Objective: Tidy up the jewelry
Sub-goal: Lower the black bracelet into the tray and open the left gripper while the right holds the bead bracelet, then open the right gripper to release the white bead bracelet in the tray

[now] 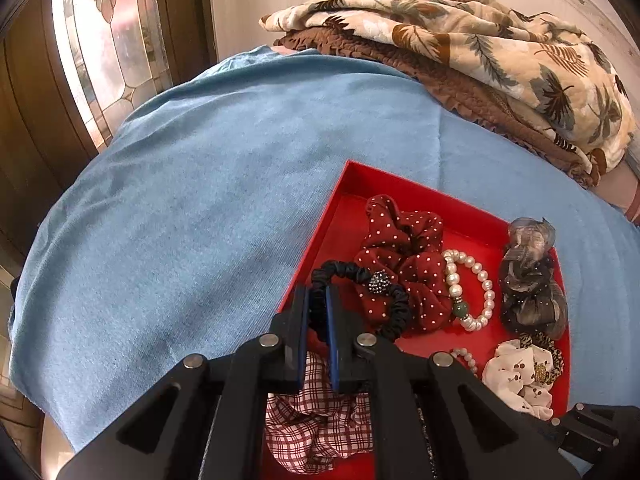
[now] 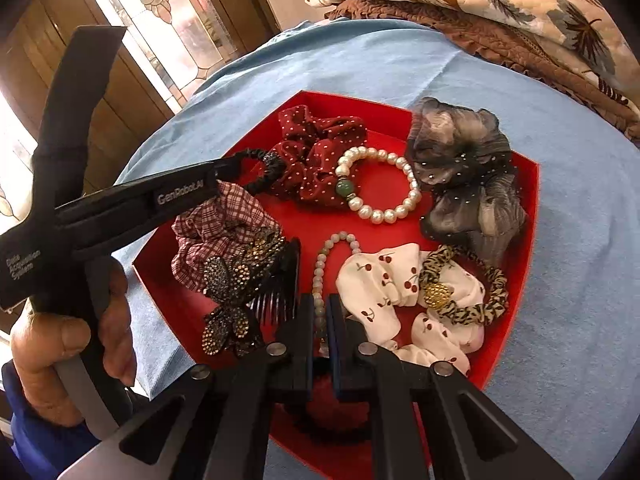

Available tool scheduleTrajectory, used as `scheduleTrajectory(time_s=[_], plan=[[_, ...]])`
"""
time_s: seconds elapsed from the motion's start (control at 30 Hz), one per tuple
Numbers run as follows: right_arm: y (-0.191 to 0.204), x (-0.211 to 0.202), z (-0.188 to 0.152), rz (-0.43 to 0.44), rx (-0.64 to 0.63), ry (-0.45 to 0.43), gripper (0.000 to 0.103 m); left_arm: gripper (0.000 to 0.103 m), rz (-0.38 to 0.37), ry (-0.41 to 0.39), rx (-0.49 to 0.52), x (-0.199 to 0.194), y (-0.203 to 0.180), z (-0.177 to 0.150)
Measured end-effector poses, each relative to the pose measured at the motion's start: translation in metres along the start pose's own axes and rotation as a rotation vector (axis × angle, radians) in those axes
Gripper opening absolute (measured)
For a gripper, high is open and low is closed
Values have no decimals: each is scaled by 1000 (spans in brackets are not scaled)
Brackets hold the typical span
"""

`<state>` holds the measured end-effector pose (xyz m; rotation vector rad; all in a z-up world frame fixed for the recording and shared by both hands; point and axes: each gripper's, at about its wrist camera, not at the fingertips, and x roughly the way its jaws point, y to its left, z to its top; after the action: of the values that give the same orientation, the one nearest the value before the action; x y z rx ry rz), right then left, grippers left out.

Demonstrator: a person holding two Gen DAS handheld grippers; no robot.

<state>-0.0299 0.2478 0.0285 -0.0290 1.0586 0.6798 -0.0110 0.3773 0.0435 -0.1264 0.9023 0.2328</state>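
On a blue cloth (image 1: pixel 192 184) sits a red tray (image 2: pixel 524 216) holding the hair accessories and jewelry. Left gripper (image 1: pixel 318 312): jaws nearly closed, pinching the black elastic band (image 1: pixel 360 276) at its left side; the band's beaded ball rests against the dotted red scrunchie (image 1: pixel 404 264), and the loop lies over the tray's left edge area, directly ahead of the fingertips. Beneath this gripper lies a plaid scrunchie (image 1: pixel 316 428). Right gripper (image 2: pixel 318 316): jaws nearly closed on the pale bead strand (image 2: pixel 326 264), which runs up from between the fingers and curves right at its top. Immediately left of these fingers lies a butterfly comb (image 2: pixel 240 292), its teeth just beside the left finger; immediately right lies a cherry-print scrunchie (image 2: pixel 384 292) with a leopard band (image 2: pixel 468 292) over it. Farther ahead, a pearl bracelet (image 2: pixel 380 188) with a green bead lies near the tray's centre, touching the dotted scrunchie, with a grey organza scrunchie (image 2: pixel 468 176) at the far right overhanging the tray wall. A hand (image 2: pixel 68 356) grips the left tool's handle at the lower left of the right view. Folded floral blankets (image 1: pixel 460 48) lie beyond the tray, well apart from both grippers.
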Motion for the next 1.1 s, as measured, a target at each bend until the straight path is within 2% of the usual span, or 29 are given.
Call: scheduleTrajectory(time_s=[0.37,0.47,0.53,0.57,0.63,0.7,0.77,1.1], plan=[[0,-18,-2,-34,-8,-57,7,9,38,-49,50,-13,-7,-7],[-1,-21,-4,-44,-2,-68,7,20,37,-58,52,-16,-8,-8],[-2,-23,-5,-49,3,-73,7,35,35,-67,50,-19,-8,-9],[-2,-23,-5,-55,6,-75,7,39,34,-76,48,-21,-8,-9],[-4,-25,-6,-60,14,-79,15,47,39,-100,40,-27,-7,-10],[-6,-29,-8,-64,27,-93,41,53,40,-116,31,-31,-4,-10],[-9,-34,-11,-79,37,-112,49,56,40,-127,20,-34,-2,-11],[-14,-48,-27,-112,60,-125,56,79,95,-199,-25,-51,6,-13]])
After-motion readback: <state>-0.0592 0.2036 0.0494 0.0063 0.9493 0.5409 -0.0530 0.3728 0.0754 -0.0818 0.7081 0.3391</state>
